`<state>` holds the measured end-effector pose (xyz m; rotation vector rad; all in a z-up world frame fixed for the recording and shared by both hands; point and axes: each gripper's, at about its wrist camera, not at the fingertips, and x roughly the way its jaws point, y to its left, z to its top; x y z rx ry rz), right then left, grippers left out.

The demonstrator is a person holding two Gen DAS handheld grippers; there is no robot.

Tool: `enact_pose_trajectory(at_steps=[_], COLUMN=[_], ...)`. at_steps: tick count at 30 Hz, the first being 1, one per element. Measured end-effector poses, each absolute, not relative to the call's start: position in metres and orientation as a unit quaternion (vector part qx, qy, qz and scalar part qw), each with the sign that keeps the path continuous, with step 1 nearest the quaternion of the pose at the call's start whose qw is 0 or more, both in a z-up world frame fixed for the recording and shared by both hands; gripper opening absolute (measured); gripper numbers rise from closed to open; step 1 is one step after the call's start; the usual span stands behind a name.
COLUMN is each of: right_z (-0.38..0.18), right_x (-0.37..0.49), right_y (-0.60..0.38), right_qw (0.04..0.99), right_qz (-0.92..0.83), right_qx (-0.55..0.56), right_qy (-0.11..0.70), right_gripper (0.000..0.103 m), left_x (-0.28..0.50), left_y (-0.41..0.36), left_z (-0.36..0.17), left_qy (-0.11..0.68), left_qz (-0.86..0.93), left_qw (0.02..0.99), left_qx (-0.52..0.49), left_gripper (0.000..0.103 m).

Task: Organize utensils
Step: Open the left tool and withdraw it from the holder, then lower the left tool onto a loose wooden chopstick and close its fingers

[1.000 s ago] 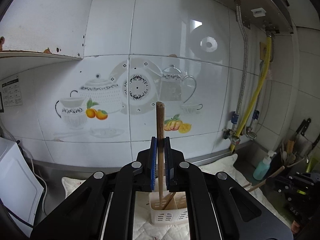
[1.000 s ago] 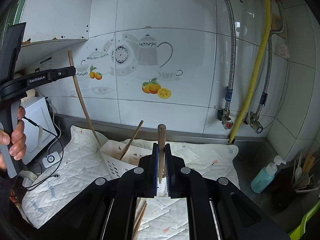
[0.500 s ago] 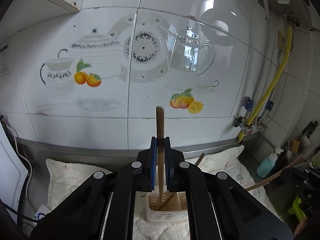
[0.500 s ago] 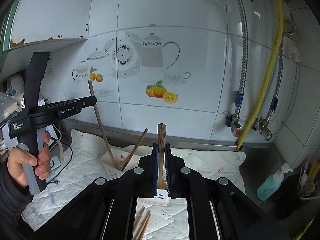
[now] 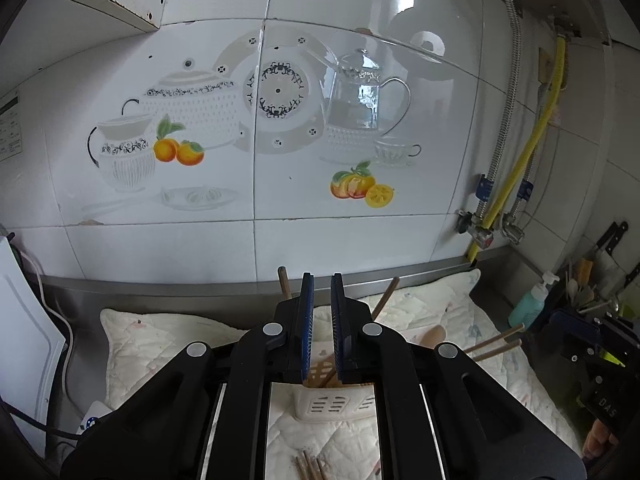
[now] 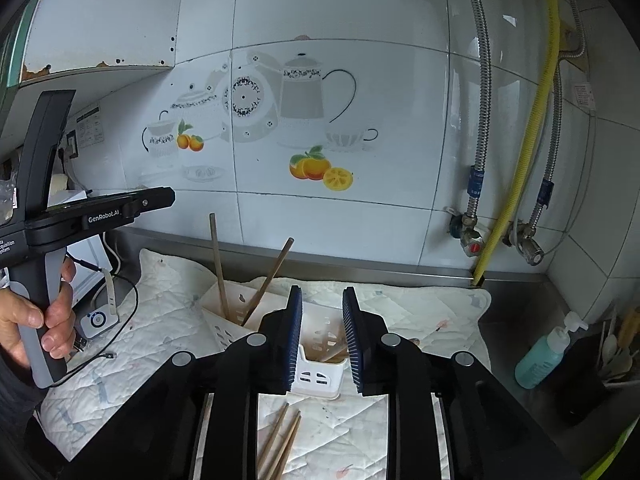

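A white slotted utensil holder (image 6: pixel 320 376) stands on a quilted mat (image 6: pixel 168 320); it also shows in the left wrist view (image 5: pixel 336 406). Two wooden chopsticks (image 6: pixel 218 268) stand in its far compartment; their tips show beside my left fingers (image 5: pixel 282 278). One chopstick lies in the near compartment (image 6: pixel 336 354). My left gripper (image 5: pixel 321 292) is open and empty above the holder. My right gripper (image 6: pixel 320 304) is open and empty over the near compartment. Loose chopsticks (image 6: pixel 280 440) lie on the mat in front of the holder and show in the left wrist view (image 5: pixel 310 468).
A tiled wall (image 5: pixel 260 120) stands close behind. Gas pipes and valves (image 6: pixel 500 236) sit at the back right. A teal soap bottle (image 6: pixel 544 354) and a dark utensil rack (image 5: pixel 588 292) stand right. A white appliance (image 5: pixel 24 340) stands left. A wooden spoon (image 5: pixel 434 334) lies on the mat.
Both grippers have opened and let go of their chopsticks, which now rest in the holder. The left gripper has come lower and closer to the holder.
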<state>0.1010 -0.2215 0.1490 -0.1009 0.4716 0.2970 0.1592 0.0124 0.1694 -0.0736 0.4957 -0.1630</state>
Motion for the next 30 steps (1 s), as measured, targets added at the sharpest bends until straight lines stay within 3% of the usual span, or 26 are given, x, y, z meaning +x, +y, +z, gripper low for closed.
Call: enact_pose_trajectory(at_steps=[14, 16, 19, 30], right_z=[0.102, 0.09, 0.07, -0.001], right_x=[0.01, 0.0, -0.015, -0.041], right_y=[-0.233, -0.234, -0.236, -0.24], right_qw=[0.96, 0.959, 0.958, 0.946], right_qz=[0.142, 0.141, 0.133, 0.116], right_qx=[-0.049, -0.042, -0.04, -0.012], right_qy=[0.237, 0.241, 0.249, 0.304], right_gripper=[0.022, 0.022, 0.022, 0.022], left_x=[0.065, 0.052, 0.033, -0.014], left_y=[0.015, 0.015, 0.016, 0.015], left_z=[0.127, 0.117, 0.1, 0.02], left_qy=[0.292, 0.296, 0.306, 0.377], left_qz=[-0.077, -0.074, -0.065, -0.058], left_qw=[0.953, 0.952, 0.95, 0.924], left_qx=[-0.007, -0.006, -0.003, -0.027], left_gripper=[0.01, 0.014, 0.02, 0.02])
